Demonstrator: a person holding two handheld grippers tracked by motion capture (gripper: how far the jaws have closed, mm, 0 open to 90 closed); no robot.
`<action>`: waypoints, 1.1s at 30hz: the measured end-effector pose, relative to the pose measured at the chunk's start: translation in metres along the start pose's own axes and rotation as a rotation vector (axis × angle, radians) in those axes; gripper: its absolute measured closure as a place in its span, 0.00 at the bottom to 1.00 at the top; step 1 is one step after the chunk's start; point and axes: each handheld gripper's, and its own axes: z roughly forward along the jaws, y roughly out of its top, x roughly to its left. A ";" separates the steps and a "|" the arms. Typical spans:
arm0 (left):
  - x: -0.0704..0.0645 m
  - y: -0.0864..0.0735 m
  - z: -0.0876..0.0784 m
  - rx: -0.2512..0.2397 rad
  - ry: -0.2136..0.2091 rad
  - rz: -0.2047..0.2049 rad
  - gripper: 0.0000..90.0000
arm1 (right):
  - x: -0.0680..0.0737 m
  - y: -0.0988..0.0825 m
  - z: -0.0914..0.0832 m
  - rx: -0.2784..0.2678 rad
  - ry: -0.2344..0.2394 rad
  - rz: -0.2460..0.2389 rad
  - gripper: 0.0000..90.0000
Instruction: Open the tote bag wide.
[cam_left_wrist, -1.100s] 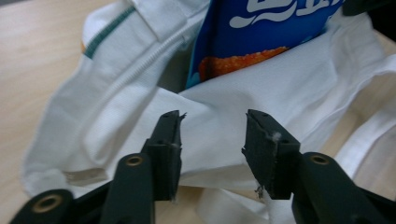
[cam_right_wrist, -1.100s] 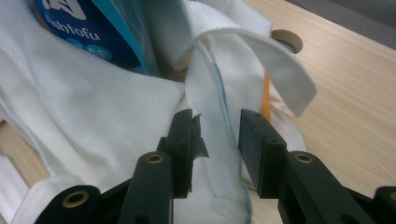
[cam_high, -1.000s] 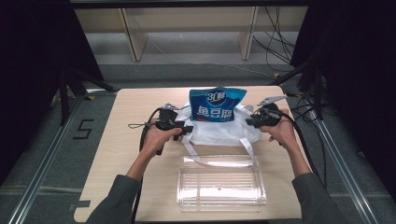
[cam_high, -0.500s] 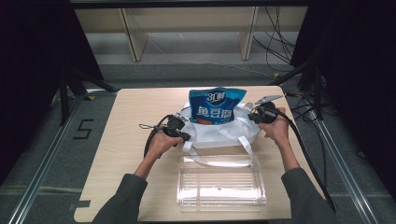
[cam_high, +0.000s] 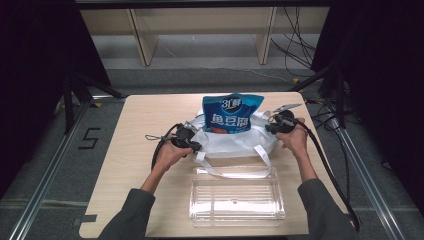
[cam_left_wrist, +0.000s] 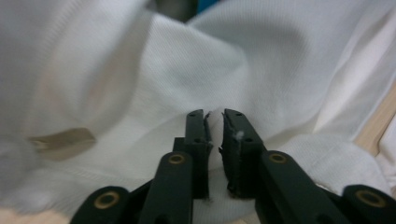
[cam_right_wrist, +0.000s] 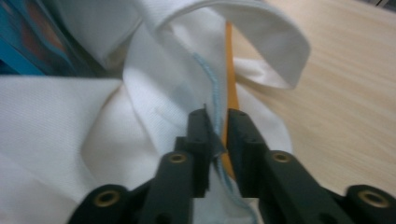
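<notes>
1. My left tongs (cam_left_wrist: 214, 128) pinch a fold of the white bag (cam_high: 235, 142) at its left edge, centre frame on the tabletop (cam_high: 145, 120).
2. My right tongs (cam_right_wrist: 215, 128) pinch the bag's stitched rim at its right side.
3. The blue pouch (cam_high: 231, 114) stands upright in the bag; uneven pulling could topple it.
4. Thin cloth may slip free, I judge.
5. The clear box (cam_high: 237, 196) sits near the lower edge.

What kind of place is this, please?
Probably a lab set-up for recording handling tasks, not a home: a bare wooden table ringed by dark curtains, metal floor rails, and loose cables behind it.
</notes>
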 end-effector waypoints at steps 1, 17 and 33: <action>0.000 0.002 -0.005 -0.017 -0.004 -0.001 0.82 | -0.001 0.003 -0.011 -0.042 -0.002 0.012 0.75; -0.016 -0.022 -0.077 -0.162 0.027 -0.073 0.43 | 0.014 0.034 -0.082 -0.104 0.105 -0.088 0.44; -0.056 -0.090 -0.105 -0.170 0.016 -0.114 0.31 | 0.025 0.042 -0.099 -0.110 0.138 -0.135 0.37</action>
